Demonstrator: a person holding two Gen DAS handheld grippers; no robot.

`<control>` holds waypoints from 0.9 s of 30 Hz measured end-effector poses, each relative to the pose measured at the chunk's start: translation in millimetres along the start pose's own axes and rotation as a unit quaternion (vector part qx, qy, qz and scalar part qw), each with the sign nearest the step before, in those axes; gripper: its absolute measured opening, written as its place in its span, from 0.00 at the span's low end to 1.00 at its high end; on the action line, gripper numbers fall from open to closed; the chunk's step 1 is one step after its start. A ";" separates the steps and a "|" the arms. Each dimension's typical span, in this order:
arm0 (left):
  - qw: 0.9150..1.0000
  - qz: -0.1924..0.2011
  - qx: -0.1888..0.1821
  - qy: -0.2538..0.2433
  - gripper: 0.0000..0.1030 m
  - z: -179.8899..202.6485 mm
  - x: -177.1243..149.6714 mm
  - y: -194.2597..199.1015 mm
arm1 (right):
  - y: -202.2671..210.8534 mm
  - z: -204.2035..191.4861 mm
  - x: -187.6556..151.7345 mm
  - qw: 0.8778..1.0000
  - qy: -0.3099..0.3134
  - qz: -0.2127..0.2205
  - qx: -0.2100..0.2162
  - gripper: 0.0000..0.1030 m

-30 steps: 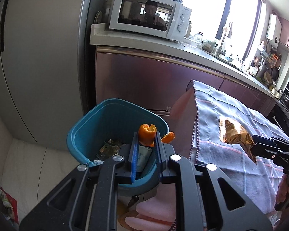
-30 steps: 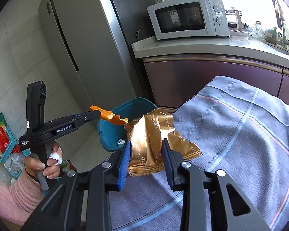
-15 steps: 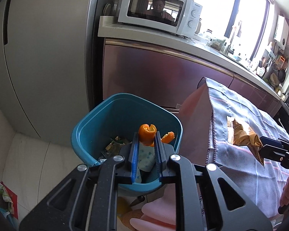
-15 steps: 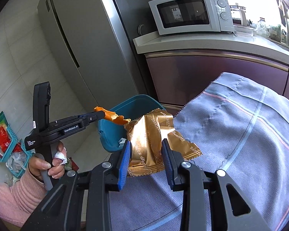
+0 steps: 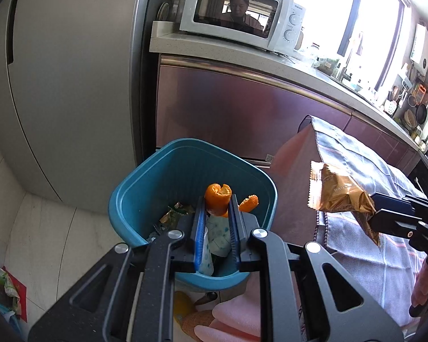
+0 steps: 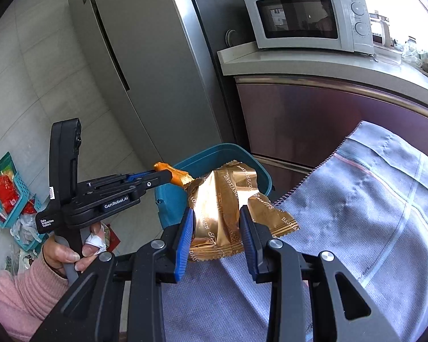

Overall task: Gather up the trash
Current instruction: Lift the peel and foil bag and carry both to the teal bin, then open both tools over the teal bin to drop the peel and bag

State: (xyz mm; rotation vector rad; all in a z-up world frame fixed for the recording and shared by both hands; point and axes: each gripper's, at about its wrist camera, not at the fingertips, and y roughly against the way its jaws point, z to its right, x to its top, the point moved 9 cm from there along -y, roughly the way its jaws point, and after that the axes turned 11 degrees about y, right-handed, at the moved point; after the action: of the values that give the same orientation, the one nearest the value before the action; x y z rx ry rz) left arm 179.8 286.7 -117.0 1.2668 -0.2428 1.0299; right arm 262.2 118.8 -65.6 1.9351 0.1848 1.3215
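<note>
Our left claw (image 5: 217,203) is clamped on an orange peel (image 5: 217,198) directly above the teal bin (image 5: 157,176); our right claw (image 6: 216,219) pinches a gold wrapper (image 6: 228,199) over the cloth-covered table (image 6: 371,213), bin just beyond.

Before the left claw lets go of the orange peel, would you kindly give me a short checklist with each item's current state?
1. Left claw shut on orange peel: ok.
2. Peel over the open teal bin: ok in the left wrist view.
3. Bin has room; only some trash at the bottom: ok.
4. Right claw shut on gold wrapper: ok.
5. Wrapper over the bin: not ok, beside it by the grey cloth.
6. Peel will fall freely: cannot tell.
</note>
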 end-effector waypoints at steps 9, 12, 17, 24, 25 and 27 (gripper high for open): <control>1.000 0.004 -0.001 0.004 0.15 -2.5 2.9 0.8 | -15.4 -7.6 7.0 1.000 0.011 -0.007 0.006 0.30; 1.000 0.005 0.000 0.004 0.15 -3.3 3.7 1.3 | -20.3 -8.2 8.3 1.000 0.012 -0.010 0.006 0.30; 1.000 0.005 0.004 0.006 0.16 -6.6 6.1 -0.1 | -32.1 -4.8 10.5 1.000 0.005 -0.022 0.009 0.30; 1.000 -0.006 0.012 0.014 0.16 -12.3 8.5 -12.6 | -60.7 -2.8 17.0 0.999 0.002 -0.052 0.013 0.30; 1.000 -0.009 0.014 0.016 0.16 -13.3 8.3 -15.6 | -65.3 -2.7 17.9 0.998 0.003 -0.057 0.012 0.30; 1.000 -0.015 0.017 0.018 0.16 -15.8 7.7 -21.8 | -73.7 -3.6 20.0 0.998 0.006 -0.064 0.010 0.30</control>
State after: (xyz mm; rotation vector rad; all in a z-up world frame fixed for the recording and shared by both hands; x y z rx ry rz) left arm 194.4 305.4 -131.7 1.2788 -0.1796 1.0345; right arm 289.5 181.8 -99.1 1.8995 0.3243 1.2508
